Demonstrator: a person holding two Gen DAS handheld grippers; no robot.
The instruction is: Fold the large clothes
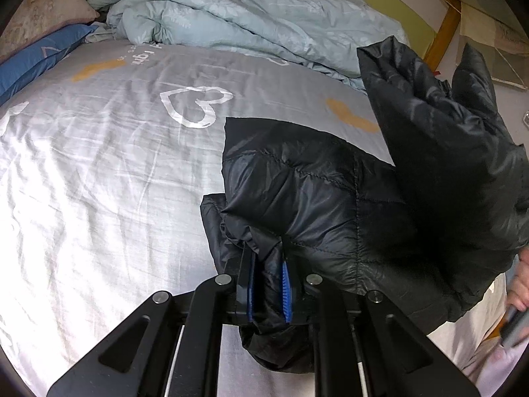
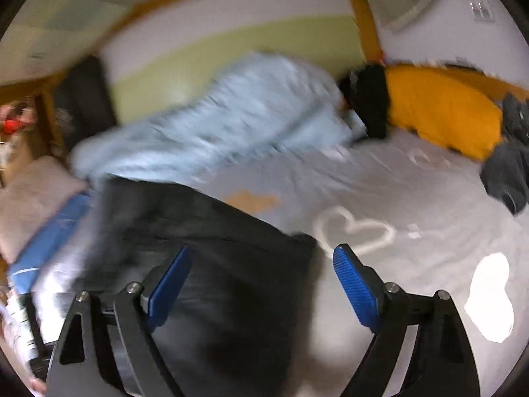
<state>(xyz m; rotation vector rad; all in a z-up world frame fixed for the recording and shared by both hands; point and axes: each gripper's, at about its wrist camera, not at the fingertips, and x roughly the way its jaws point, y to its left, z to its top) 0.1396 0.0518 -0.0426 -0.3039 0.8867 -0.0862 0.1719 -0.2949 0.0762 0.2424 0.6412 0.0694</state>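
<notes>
A black quilted jacket (image 1: 314, 192) lies on the grey heart-print bed sheet (image 1: 99, 165). My left gripper (image 1: 267, 261) is shut on a bunched fold at the jacket's near edge, with fabric squeezed between the blue pads (image 1: 286, 281). A loose part of the jacket (image 1: 439, 125) stands raised on the right. The right wrist view is blurred. In it my right gripper (image 2: 261, 264) is open wide just above the jacket (image 2: 215, 264), and its blue pads (image 2: 353, 287) hold nothing.
A crumpled light blue duvet (image 1: 231, 13) fills the back of the bed, with a blue pillow (image 1: 36, 63) and a pink one (image 1: 39, 6) at the left. An orange cushion (image 2: 443, 109) and dark grey clothes (image 2: 506, 178) lie far right. A hand (image 1: 522, 281) shows at the right edge.
</notes>
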